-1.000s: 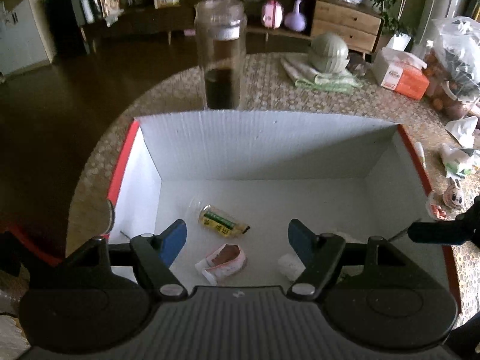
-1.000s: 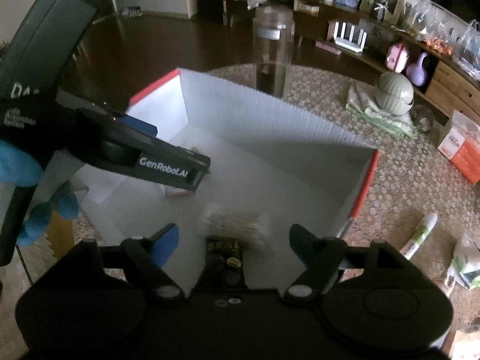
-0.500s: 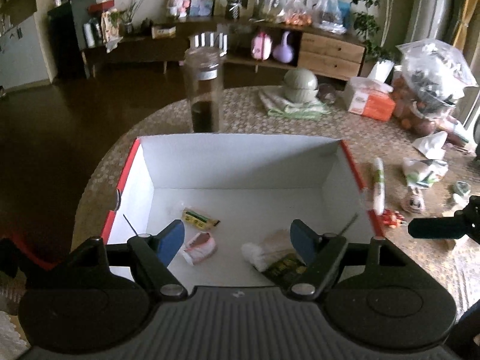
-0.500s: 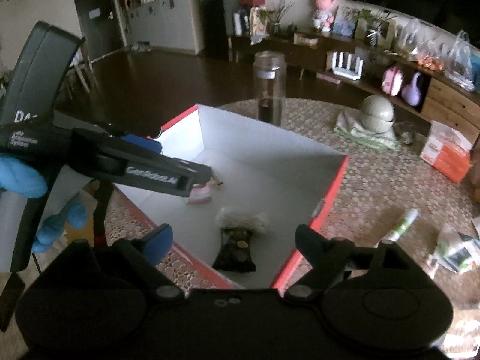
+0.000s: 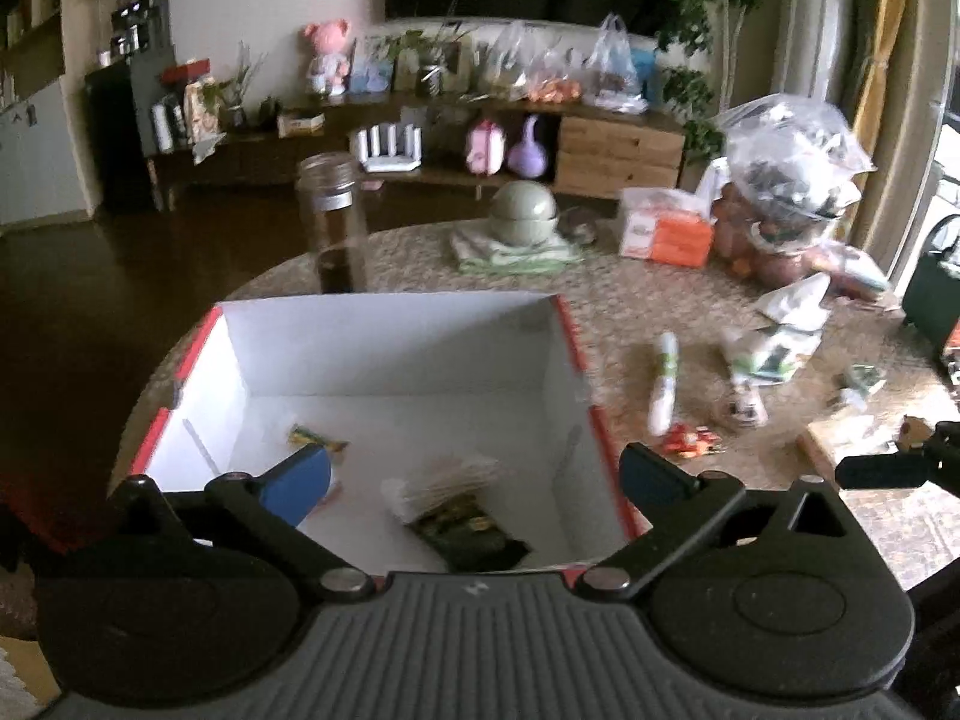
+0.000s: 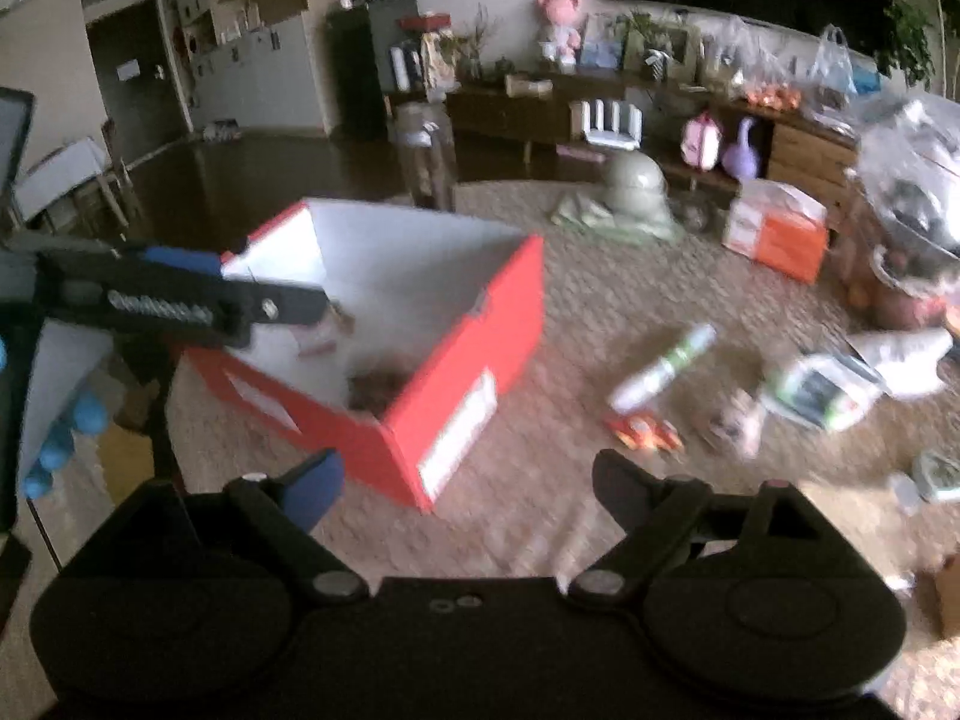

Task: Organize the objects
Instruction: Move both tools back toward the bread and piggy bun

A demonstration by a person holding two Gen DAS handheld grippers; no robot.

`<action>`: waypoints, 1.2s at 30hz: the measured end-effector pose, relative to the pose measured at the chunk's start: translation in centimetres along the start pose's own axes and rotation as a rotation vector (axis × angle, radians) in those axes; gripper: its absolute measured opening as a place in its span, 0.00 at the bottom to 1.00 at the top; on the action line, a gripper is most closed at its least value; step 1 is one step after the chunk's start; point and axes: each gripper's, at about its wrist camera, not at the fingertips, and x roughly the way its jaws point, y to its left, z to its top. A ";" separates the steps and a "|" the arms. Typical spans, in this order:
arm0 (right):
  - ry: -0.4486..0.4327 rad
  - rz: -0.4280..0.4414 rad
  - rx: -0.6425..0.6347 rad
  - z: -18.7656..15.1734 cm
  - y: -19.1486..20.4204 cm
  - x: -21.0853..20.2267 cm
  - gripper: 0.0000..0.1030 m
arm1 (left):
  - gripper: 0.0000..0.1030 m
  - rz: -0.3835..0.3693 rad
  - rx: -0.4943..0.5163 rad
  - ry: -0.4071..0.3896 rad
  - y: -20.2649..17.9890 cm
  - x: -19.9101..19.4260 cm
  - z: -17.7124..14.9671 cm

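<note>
A red box with a white inside stands on the table. In it lie a dark snack packet, a white bundle and a small yellow-green packet. My left gripper is open and empty above the box's near edge; it also shows in the right wrist view. My right gripper is open and empty, above the table just right of the box. A white-green tube, a small red item and a small figurine lie on the table right of the box.
A tall glass jar stands behind the box. A green bowl on folded cloth, an orange tissue box, plastic bags and white packets are at the back and right of the table.
Both grippers have pulled back and up from the box. The right gripper has swung right, out over the table. The dark packet and white bundle now lie in the box.
</note>
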 end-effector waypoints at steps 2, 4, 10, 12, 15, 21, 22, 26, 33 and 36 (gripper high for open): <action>-0.029 -0.047 -0.002 -1.3 -1.3 -1.3 0.88 | 1.00 -0.023 0.022 -0.016 -1.4 -0.3 -0.3; -0.041 -0.084 -0.008 -2.4 -2.6 -2.5 0.88 | 1.00 -0.045 0.054 -0.031 -3.1 -0.7 -0.5; -0.033 -0.183 0.051 -5.1 -7.9 -5.2 0.88 | 1.00 -0.148 0.104 -0.042 -8.5 -0.6 -1.1; -0.032 -0.200 0.068 -6.2 -9.5 -6.2 0.88 | 1.00 -0.181 0.123 -0.041 -10.3 -0.5 -1.5; -0.043 -0.240 0.067 -7.7 -11.4 -7.6 0.88 | 1.00 -0.215 0.168 -0.036 -13.2 0.0 -1.9; -0.037 -0.295 0.096 -9.9 -15.7 -9.4 0.88 | 1.00 -0.306 0.185 0.026 -18.0 2.2 -2.3; -0.035 -0.301 0.103 -10.2 -16.4 -9.6 0.88 | 1.00 -0.318 0.200 0.031 -19.0 2.7 -2.4; -0.015 -0.314 0.120 -11.3 -19.4 -10.0 0.88 | 1.00 -0.367 0.281 0.049 -22.2 4.7 -2.7; 0.032 -0.328 0.163 -12.2 -24.6 -9.3 0.88 | 1.00 -0.402 0.491 0.039 -27.3 8.7 -2.3; 0.049 -0.330 0.178 -12.3 -26.8 -8.6 0.88 | 1.00 -0.437 0.579 0.061 -29.2 10.7 -2.3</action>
